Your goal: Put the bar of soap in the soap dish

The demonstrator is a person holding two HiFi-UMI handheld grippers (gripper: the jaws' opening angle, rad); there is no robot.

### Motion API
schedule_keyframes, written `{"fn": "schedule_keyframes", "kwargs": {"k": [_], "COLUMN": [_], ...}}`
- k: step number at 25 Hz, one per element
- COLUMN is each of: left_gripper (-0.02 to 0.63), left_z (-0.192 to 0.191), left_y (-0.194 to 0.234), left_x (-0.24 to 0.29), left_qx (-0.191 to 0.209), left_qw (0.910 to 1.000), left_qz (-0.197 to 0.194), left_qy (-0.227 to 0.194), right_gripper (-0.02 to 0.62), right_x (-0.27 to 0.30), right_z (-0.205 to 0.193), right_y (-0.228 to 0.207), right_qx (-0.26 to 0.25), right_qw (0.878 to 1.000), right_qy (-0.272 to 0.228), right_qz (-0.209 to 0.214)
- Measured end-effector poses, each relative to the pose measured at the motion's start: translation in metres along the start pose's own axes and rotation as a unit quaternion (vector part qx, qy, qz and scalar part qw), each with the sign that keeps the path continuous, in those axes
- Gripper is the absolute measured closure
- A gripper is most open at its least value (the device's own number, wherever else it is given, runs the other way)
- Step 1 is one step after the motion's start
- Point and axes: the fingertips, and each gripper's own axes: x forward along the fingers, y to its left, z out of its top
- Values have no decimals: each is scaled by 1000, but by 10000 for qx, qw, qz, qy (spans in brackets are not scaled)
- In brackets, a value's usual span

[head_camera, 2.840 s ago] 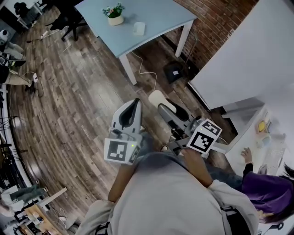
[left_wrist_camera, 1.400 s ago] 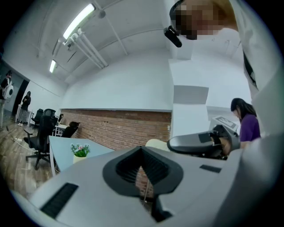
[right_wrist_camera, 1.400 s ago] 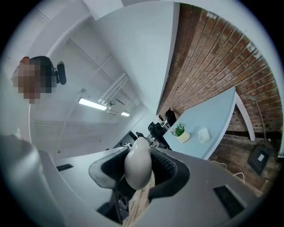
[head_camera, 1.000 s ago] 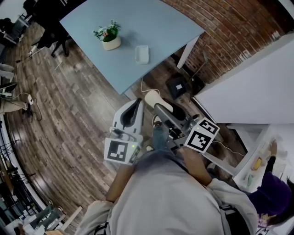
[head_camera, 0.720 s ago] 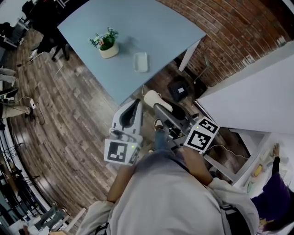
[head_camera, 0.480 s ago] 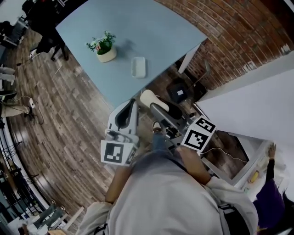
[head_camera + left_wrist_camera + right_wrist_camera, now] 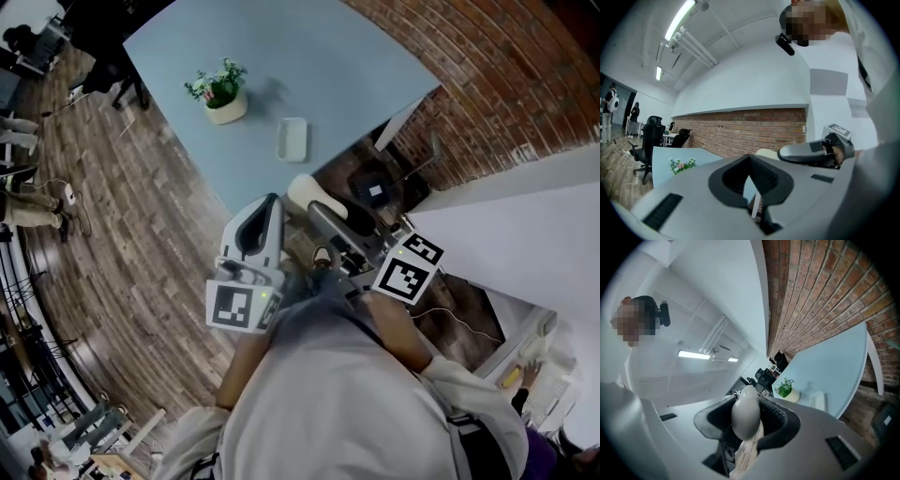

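Over the wooden floor [image 7: 141, 234], just short of the near corner of the table [image 7: 281, 47], holds both grippers side by side at waist height. Clamps the right gripper [image 7: 313, 200] on the bar of soap [image 7: 306, 190], cream and rounded, poking out past the jaw tips and sitting just off the table's near edge. Carries the left gripper [image 7: 269, 204] with its jaws together at the tips and nothing between them.

On the table, close to that same near edge, finds the soap dish [image 7: 292, 139], white, oblong and apart from the soap; farther toward the left edge, a potted plant [image 7: 223, 92].

From above, gives the whole layout at once. Through the right gripper view, shows the soap end-on, filling the gap between the ribbed jaws, with plant and dish beyond and a brick wall [image 7: 487, 66] alongside. Through the left gripper view, shows the plant, the wall, the right gripper alongside and a sliver of table through the loop behind the closed tips, but not the dish.
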Motion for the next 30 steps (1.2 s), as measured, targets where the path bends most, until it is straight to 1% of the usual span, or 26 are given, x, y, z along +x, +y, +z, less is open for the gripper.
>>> {"fn": "schedule_keyframes", "kwargs": {"k": [5, 14, 21, 27, 30], "left_gripper": [603, 603, 603, 603, 603], "left_z": [-4, 1, -8, -21, -26], "left_y": [10, 46, 88, 111, 122], "left_x": [13, 47, 76, 105, 116], "left_qx": [-48, -171, -290, -152, -177], "left_qw": [10000, 9993, 9978, 9945, 9922], "left_qz": [-14, -326, -576, -998, -1189], "left_qy": [32, 17, 155, 288, 342], "right_gripper": [436, 436, 436, 436, 436], "right_x": [12, 57, 96, 127, 141], "right_z": [4, 22, 28, 29, 30], "right_y": [-11, -23, -47, -74, -85], "right_qx": [20, -36, 0, 117, 138], "right_qw": [10000, 9999, 9989, 9961, 9939], "right_qy": [40, -8, -41, -191, -290], "right_qz": [-34, -145, -476, -858, -1055]}}
